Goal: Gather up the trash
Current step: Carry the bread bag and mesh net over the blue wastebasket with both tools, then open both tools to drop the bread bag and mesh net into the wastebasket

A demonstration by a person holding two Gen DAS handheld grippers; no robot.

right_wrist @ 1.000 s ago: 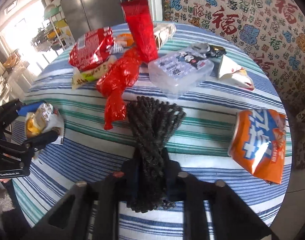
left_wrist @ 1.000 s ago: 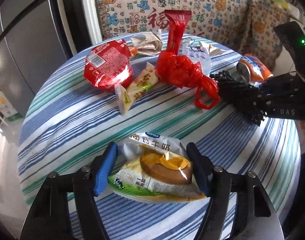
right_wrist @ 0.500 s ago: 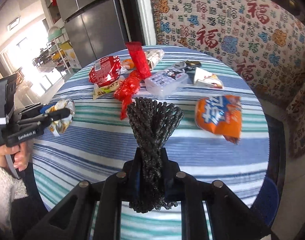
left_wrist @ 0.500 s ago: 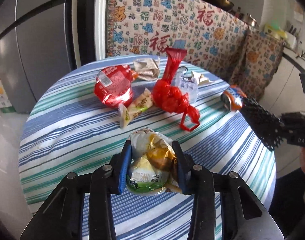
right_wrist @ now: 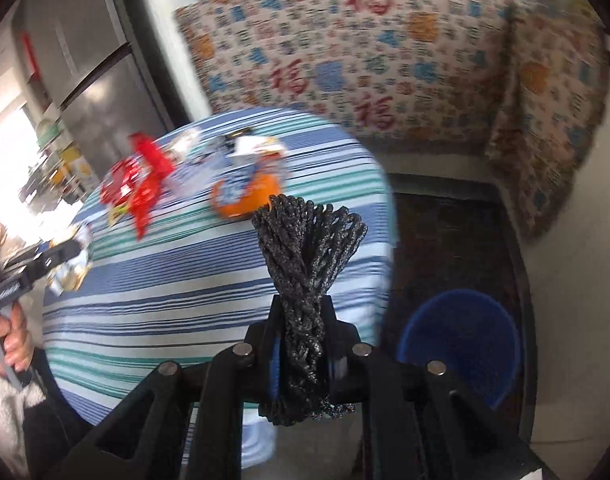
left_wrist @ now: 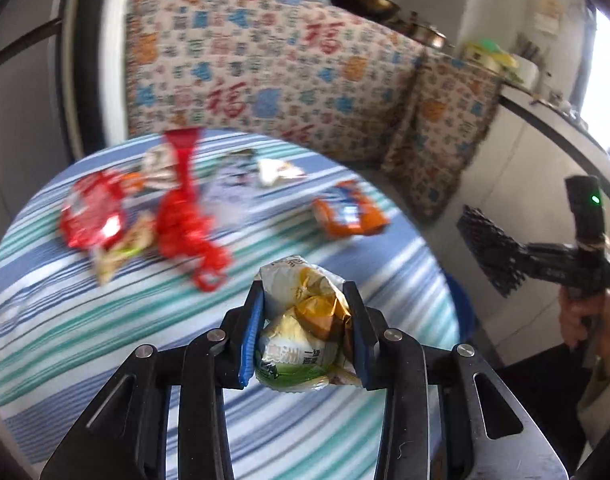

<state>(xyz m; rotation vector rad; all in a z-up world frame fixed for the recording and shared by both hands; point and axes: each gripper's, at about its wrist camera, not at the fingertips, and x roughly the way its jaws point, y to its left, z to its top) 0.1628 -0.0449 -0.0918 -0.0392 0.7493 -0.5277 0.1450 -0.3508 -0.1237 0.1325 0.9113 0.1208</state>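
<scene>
The black net bundle (right_wrist: 309,264) stands upright lengthwise in the right claw (right_wrist: 305,360).

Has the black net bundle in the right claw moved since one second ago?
Yes. The black net bundle, gripped by the right claw, has left the striped table toward its edge, nearer the blue bin.

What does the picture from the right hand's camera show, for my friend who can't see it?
The right gripper holds a bundle of black netting in its shut jaws. To its right, a blue bin stands on the floor. Behind the netting is a round table with a striped cloth and scattered wrappers, including an orange packet.
</scene>
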